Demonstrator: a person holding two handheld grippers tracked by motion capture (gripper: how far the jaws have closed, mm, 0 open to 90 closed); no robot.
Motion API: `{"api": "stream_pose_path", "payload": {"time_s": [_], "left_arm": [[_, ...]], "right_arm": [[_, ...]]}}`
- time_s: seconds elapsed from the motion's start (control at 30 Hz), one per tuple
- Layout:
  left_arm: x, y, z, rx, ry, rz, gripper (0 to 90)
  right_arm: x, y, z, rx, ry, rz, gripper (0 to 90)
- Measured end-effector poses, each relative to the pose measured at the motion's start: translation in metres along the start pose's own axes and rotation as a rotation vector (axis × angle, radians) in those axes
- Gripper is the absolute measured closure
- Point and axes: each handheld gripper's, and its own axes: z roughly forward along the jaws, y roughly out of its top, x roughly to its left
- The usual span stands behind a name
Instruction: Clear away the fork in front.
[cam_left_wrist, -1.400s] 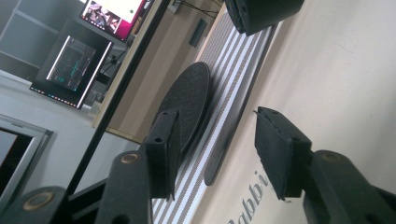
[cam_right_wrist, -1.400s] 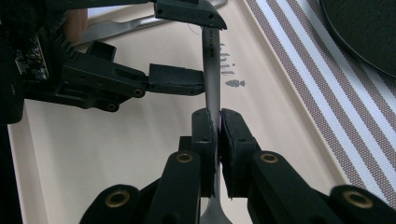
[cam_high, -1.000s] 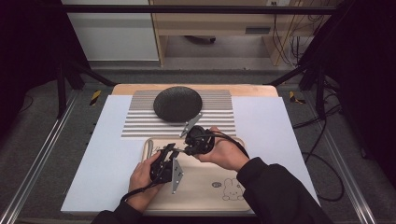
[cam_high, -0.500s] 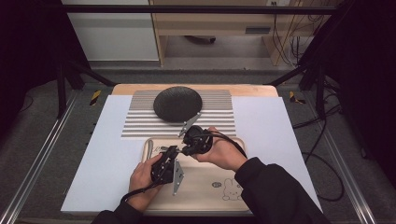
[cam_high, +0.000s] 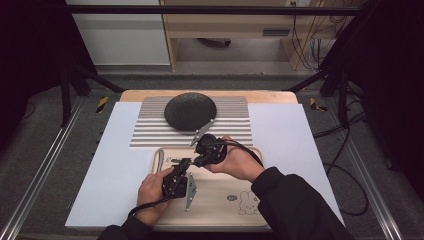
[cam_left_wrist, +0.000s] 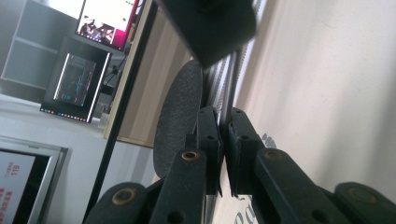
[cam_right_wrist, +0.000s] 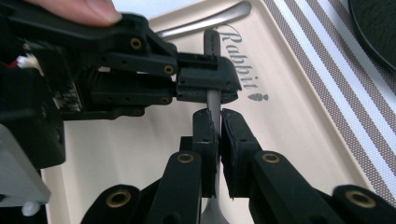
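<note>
A grey metal utensil (cam_right_wrist: 213, 100) is held just above the wooden tray (cam_high: 250, 200) by both grippers. My right gripper (cam_right_wrist: 214, 116) is shut on its handle, with the wider end running down out of sight between the jaws. My left gripper (cam_right_wrist: 205, 79) clamps the same handle a little farther along, coming in from the side. In the left gripper view, the left gripper (cam_left_wrist: 224, 114) pinches the thin handle (cam_left_wrist: 228, 93). From above, the left gripper (cam_high: 181, 167) and right gripper (cam_high: 200, 152) meet over the tray's left half.
A second silver utensil (cam_high: 160, 160) lies along the tray's left edge. A black round plate (cam_high: 190, 111) sits on a striped mat (cam_high: 235, 125) behind the tray. A white sheet (cam_high: 290, 135) covers the table. A rabbit print (cam_high: 248, 202) marks the tray's near right.
The right gripper has edged slightly left, closer to the left gripper. Both stay shut on the utensil over the tray.
</note>
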Motion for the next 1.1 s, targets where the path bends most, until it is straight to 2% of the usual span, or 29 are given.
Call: {"api": "stream_pose_path", "payload": {"time_s": [0.13, 0.17, 0.2, 0.57, 0.8, 1.1], "left_arm": [[0.000, -0.001, 0.000, 0.003, -0.011, 0.004, 86.8], [0.001, -0.001, -0.001, 0.020, -0.012, 0.023, 86.8], [0.001, -0.001, -0.001, 0.019, -0.011, 0.024, 86.8], [0.001, -0.003, -0.005, 0.002, -0.009, 0.021, 86.7], [0.000, -0.002, -0.004, 0.003, -0.021, 0.017, 86.7], [0.001, -0.004, -0.006, 0.009, -0.022, 0.013, 86.7]], "right_arm": [[-0.004, 0.003, -0.009, -0.049, 0.017, 0.028, 82.2], [-0.005, 0.003, -0.012, -0.060, 0.017, 0.033, 81.4], [-0.006, 0.004, -0.014, -0.074, 0.016, 0.034, 80.5], [-0.018, 0.000, -0.026, -0.156, -0.031, 0.071, 72.3], [-0.035, -0.016, -0.031, -0.196, -0.072, 0.123, 69.5], [-0.058, -0.050, -0.044, -0.261, -0.157, 0.220, 64.1]]}}
